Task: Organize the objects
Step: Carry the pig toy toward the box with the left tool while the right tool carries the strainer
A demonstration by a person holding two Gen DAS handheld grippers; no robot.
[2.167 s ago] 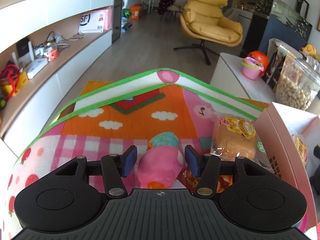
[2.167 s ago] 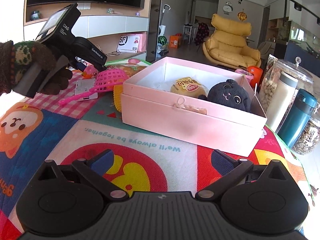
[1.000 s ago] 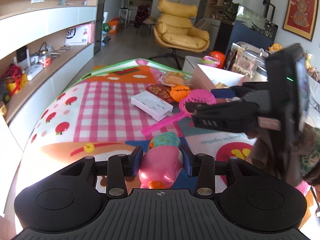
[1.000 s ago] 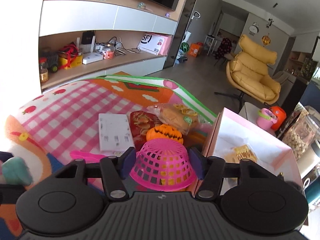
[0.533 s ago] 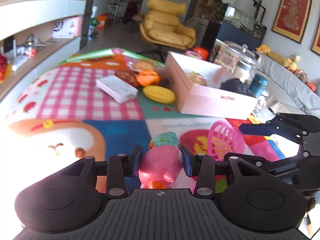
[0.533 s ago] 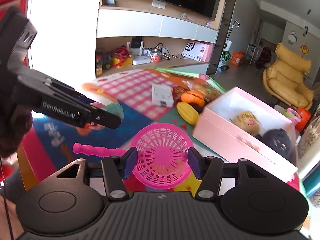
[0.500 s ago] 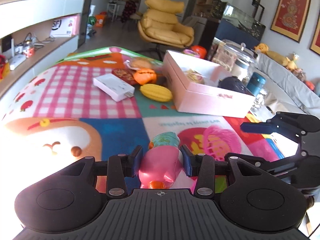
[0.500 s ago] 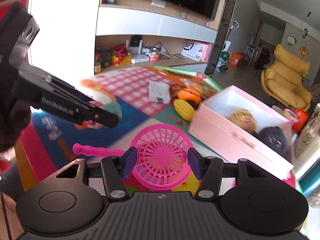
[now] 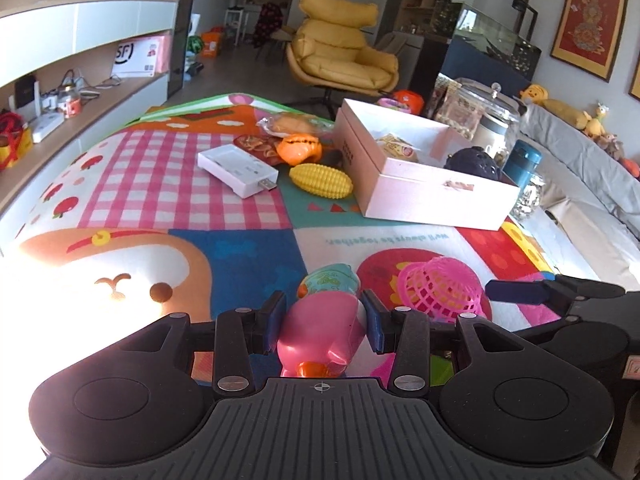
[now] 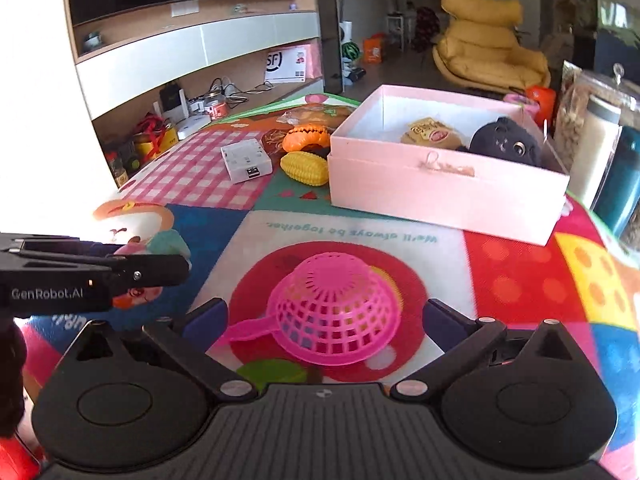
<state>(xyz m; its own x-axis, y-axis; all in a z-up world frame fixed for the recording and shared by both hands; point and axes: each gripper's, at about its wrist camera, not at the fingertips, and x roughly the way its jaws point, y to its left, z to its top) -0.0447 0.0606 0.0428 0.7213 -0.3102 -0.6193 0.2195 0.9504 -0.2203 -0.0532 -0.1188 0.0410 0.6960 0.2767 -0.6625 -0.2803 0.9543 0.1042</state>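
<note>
Pink plastic, the little strainer lies dome-up on the red circle of the play mat, right between the spread jaws of the right gripper. Those jaws have just been opening; the blue pads stand clear of the mesh on both sides, so the strainer is released and resting on the mat. Its handle points to the near left, toward the left-hand pad, and the bowl sits slightly right of that.

Just to its left, the left gripper is clenched on a pink toy with a teal end, held a little above the mat, long axis running straight out along the fingers.

Farther off, up and to the right, the open pink box already holds a wrapped bun and a black plush. To my eye the box lies ahead and right of both grippers, the right one nearer it. A yellow toy corn, an orange pumpkin and a white device wait beside the box's left wall.
</note>
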